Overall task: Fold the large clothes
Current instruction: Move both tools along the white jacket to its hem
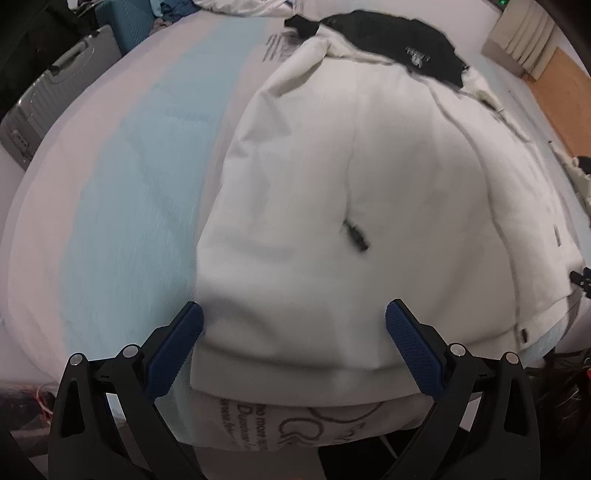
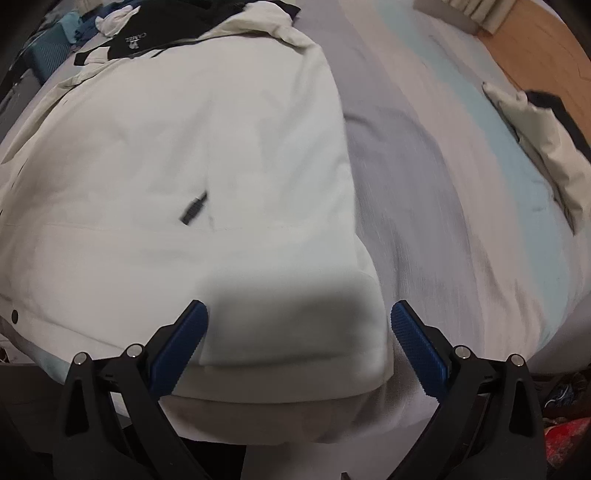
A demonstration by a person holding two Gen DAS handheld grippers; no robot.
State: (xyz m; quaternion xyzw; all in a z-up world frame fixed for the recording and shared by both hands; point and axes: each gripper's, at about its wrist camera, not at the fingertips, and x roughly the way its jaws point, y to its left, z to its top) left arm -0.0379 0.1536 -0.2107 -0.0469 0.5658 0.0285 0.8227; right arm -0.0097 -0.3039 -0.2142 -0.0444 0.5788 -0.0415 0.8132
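A large white jacket with a black lining at its collar lies spread on the bed, its hem toward me. A black zipper pull lies on its front. My left gripper is open, its blue pads either side of the hem's left part, just above the cloth. In the right wrist view the same jacket fills the left half, with the zipper pull on it. My right gripper is open over the hem's right corner. Neither holds anything.
The bed cover is striped pale blue and grey. Grey and teal suitcases stand left of the bed. A beige garment lies at the bed's right edge, by a wooden floor. Loose clothes lie at the far end.
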